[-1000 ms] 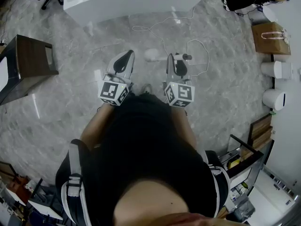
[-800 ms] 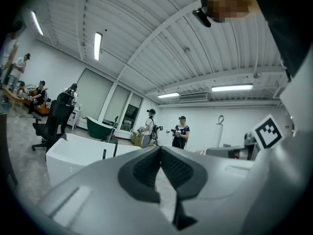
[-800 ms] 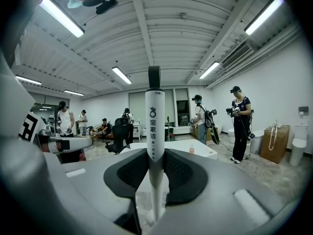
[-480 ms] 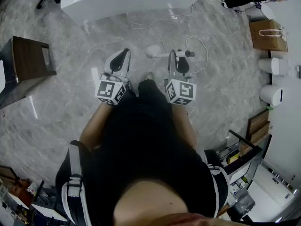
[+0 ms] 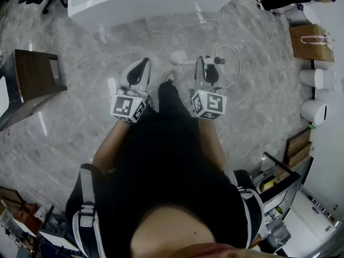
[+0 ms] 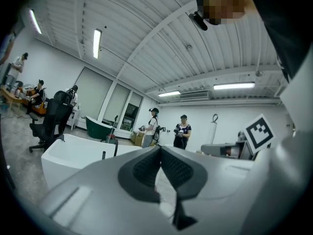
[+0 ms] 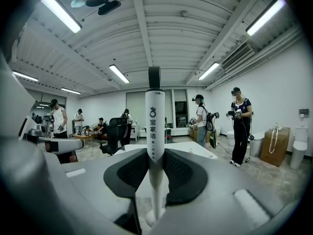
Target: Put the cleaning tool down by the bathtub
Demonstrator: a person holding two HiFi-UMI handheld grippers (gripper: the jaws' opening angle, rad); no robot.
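The cleaning tool (image 5: 185,59) is a white stick with a round white head at its left end and a black tip at its right. My right gripper (image 5: 203,63) is shut on its handle, crosswise above the marble floor. In the right gripper view the white handle (image 7: 154,126) stands upright between the pads. The white bathtub (image 5: 145,1) lies ahead at the top of the head view, and its rim (image 6: 73,151) shows past the left jaws. My left gripper (image 5: 141,64) is shut and holds nothing. The left pads (image 6: 146,168) meet at their tips.
A white cable (image 5: 228,52) loops on the floor just ahead of the right gripper. A dark wooden stand (image 5: 32,79) is at the left. A paper bag (image 5: 312,41) and white bins (image 5: 317,79) line the right wall. People (image 7: 239,126) and an office chair (image 7: 116,133) stand beyond the tub.
Both grippers and the tool have moved slightly forward toward the bathtub as one leg steps ahead. The hold on the tool is unchanged.
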